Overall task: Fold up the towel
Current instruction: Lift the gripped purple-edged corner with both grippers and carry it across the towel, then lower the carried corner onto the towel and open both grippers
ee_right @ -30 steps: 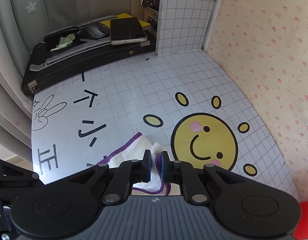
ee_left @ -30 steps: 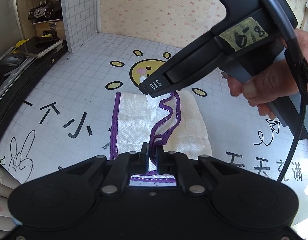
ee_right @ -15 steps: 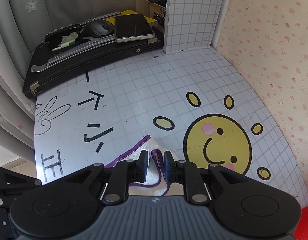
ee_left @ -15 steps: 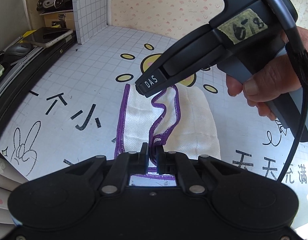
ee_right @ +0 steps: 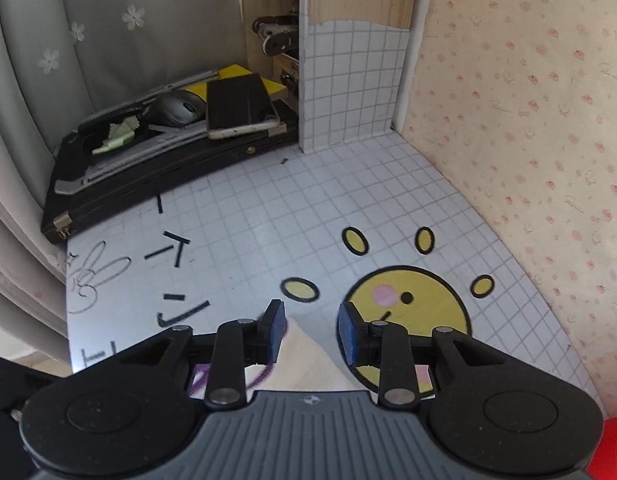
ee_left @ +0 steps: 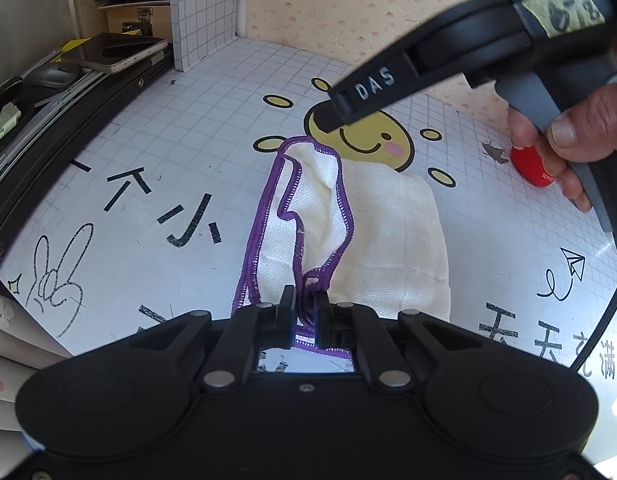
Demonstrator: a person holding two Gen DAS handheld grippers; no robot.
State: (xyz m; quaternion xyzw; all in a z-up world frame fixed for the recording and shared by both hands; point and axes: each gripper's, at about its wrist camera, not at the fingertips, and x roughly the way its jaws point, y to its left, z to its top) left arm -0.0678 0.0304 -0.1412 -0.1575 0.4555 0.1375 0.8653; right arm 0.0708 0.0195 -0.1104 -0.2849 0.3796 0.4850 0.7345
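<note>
A white towel [ee_left: 388, 232] with a purple hem lies partly folded on the gridded mat [ee_left: 188, 128], its loose flap doubled over toward the left. My left gripper [ee_left: 305, 312] is shut on the towel's near hem. In the left wrist view my right gripper [ee_left: 328, 118] hovers above the towel's far corner, beside the smiling sun print [ee_left: 372, 136]. In its own view the right gripper [ee_right: 311, 328] has its jaws opening, and the towel [ee_right: 304, 360] lies below them untouched by the blue pads [ee_right: 277, 332].
A black case [ee_right: 148, 184] along the left edge carries a phone [ee_right: 238, 106] and a mouse [ee_right: 176, 108]. A gridded pillar [ee_right: 348, 80] and a patterned wall [ee_right: 528, 120] close off the back. A red object [ee_left: 532, 166] sits under the hand [ee_left: 580, 128] at right.
The right gripper has opened and let go of the towel's far corner, which now rests on the mat by the sun. The left gripper has kept its hold on the near hem.
</note>
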